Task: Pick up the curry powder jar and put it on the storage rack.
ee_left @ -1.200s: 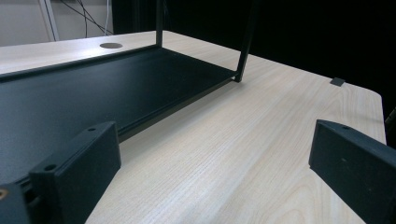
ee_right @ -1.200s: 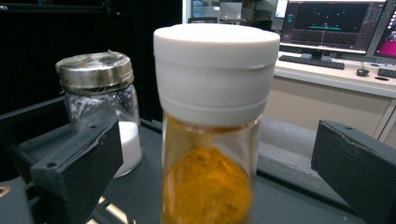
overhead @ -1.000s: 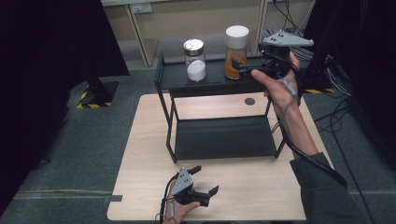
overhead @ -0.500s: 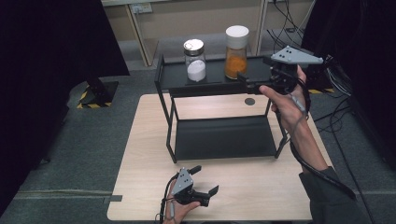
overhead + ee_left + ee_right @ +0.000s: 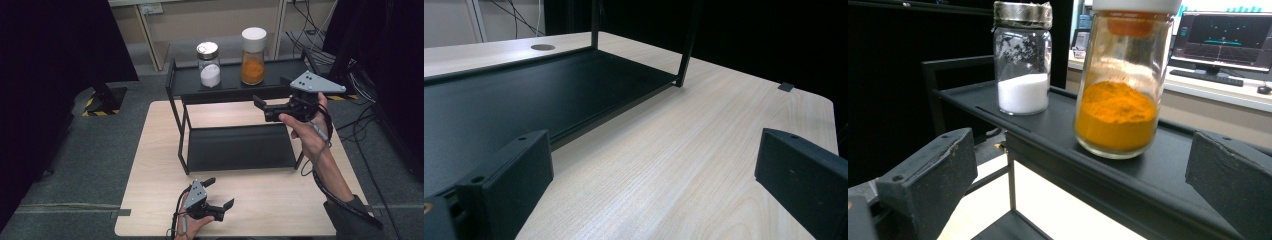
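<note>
From the high view, a black two-tier rack (image 5: 235,145) stands on the light wooden bench (image 5: 150,165) and serves as the landmark: on its top shelf sit a jar of orange powder (image 5: 253,50) and, just to that jar's left, a smaller jar of white powder (image 5: 208,65), the two near each other but apart. The right tool (image 5: 261,106) hangs at the rack's right front corner, level with the top shelf and a little short of the orange jar, its jaws spread and empty; that height and aim suggest a sideways approach to the jar's body rather than its white lid. The left tool (image 5: 220,192) rests low on the bench in front of the rack, jaws spread with nothing between them, apparently parked out of the way. In the left gripper view, the jaws stand wide over bare wood, with the rack's lower shelf (image 5: 524,100) lying ahead and empty. In the right gripper view, the orange jar (image 5: 1120,90) stands upright on the top shelf between the spread jaws but beyond them, untouched, with the white jar (image 5: 1023,65) farther back along the same shelf.
</note>
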`<act>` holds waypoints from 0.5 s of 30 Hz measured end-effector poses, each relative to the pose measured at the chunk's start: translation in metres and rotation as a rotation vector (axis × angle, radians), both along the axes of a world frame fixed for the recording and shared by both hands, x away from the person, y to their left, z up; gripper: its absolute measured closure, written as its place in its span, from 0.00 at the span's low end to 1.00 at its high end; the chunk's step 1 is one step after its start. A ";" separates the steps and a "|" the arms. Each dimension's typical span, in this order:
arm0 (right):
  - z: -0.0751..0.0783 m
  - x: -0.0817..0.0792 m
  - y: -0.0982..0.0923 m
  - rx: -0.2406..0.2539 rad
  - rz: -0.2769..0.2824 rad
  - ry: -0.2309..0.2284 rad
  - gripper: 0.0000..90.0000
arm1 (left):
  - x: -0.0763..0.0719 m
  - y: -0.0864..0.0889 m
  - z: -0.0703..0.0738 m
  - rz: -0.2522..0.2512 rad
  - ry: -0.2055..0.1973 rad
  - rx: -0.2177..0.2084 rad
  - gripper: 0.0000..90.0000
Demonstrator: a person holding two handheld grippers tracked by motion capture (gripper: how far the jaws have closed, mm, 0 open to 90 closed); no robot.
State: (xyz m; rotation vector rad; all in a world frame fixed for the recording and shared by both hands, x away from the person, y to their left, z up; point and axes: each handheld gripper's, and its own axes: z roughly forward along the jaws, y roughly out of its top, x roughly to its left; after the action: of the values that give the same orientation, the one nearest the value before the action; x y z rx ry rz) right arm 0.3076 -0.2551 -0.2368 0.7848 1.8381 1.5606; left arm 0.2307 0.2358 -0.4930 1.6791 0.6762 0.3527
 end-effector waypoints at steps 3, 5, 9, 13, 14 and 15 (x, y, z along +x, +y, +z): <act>-0.005 -0.004 -0.002 -0.001 0.004 -0.005 0.00 | 0.000 0.000 0.000 0.002 0.002 -0.001 0.02; -0.006 -0.005 -0.002 -0.002 0.005 -0.006 0.00 | 0.000 0.000 0.000 0.002 0.002 0.000 0.02; -0.012 -0.008 -0.006 0.003 0.008 -0.003 0.00 | 0.000 0.000 0.000 0.001 0.002 0.000 0.02; -0.020 -0.017 -0.007 -0.019 0.010 -0.022 0.00 | 0.000 0.000 0.000 0.003 0.004 0.001 0.02; -0.022 -0.018 -0.009 -0.015 0.017 -0.020 0.00 | 0.000 -0.001 -0.001 0.004 0.004 0.002 0.02; -0.024 -0.019 -0.009 -0.011 0.020 -0.018 0.00 | 0.000 -0.001 -0.001 0.006 0.003 0.003 0.02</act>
State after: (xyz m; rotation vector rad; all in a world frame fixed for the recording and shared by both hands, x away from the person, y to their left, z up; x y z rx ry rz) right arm 0.2889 -0.2645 -0.2610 0.7467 1.8453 1.5641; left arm 0.2304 0.2349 -0.4935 1.6806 0.6833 0.3557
